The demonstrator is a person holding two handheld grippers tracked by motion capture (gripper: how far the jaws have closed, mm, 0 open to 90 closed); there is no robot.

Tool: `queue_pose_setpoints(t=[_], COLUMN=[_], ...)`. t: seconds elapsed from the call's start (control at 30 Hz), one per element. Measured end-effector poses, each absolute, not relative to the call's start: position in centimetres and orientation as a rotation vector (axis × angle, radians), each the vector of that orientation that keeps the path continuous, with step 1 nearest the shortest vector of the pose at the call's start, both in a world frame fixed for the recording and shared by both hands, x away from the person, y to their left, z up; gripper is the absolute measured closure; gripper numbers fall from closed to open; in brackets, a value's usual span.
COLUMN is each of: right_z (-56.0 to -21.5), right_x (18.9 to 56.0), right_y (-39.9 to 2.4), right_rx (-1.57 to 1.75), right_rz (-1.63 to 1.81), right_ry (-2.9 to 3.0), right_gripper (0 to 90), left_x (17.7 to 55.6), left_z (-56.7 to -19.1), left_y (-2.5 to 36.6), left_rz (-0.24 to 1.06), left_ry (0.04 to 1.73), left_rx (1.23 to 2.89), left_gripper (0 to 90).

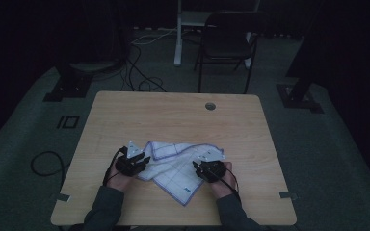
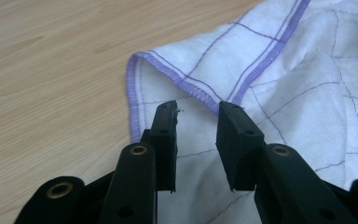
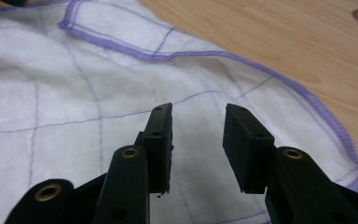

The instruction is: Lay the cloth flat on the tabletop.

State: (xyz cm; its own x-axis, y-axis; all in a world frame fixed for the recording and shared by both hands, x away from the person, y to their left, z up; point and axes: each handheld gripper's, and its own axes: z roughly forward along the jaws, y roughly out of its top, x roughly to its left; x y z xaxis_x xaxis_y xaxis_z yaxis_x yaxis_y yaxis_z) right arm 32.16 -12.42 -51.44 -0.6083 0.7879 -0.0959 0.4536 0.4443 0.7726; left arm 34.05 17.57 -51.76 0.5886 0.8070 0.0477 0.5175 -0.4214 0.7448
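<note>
A white cloth [image 1: 176, 166] with purple stitched edges and a thin purple grid is lying crumpled on the near half of the wooden table [image 1: 173, 115], between the two hands. The left gripper [image 1: 134, 162] is being held at the cloth's left edge, and the right gripper [image 1: 207, 169] at its right side; both are being kept low over the fabric by the person's hands, whose dark sleeves are entering from the bottom of the high view. In the left gripper view the left gripper's [image 2: 196, 123] jaws are standing apart over a folded, hemmed corner of the cloth [image 2: 279, 93], with nothing being pinched between them. In the right gripper view the right gripper's [image 3: 198, 128] jaws are likewise being held apart above the flat white fabric [image 3: 74, 93], with no cloth being clamped. A round hole [image 1: 210, 106] is set in the table's far part, well apart from the cloth
</note>
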Motion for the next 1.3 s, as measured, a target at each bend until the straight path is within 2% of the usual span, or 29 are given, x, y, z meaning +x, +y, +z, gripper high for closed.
queue_pose_setpoints(t=[0.7, 0.87, 0.93, 1.3], right_z=[-52.9, -53.2, -53.4, -54.2], right_x=[30.8, 30.6, 30.5, 30.2], right_y=[-10.7, -10.2, -9.9, -9.8], right_rx=[0.970, 0.950, 0.930, 0.918], right_rz=[1.036, 1.036, 1.027, 1.017], right_ry=[2.348, 2.370, 2.388, 2.424], right_gripper=[62.4, 62.0, 62.0, 61.8], left_x=[35.8, 36.5, 36.9, 39.2], left_z=[-53.4, -53.1, -52.8, -50.9], left_y=[15.1, 14.6, 14.3, 14.1], left_rz=[0.455, 0.457, 0.453, 0.499], left_ry=[1.023, 1.025, 1.018, 1.015], left_rx=[2.206, 2.203, 2.198, 2.145], left_gripper=[64.1, 84.0, 86.9, 88.2])
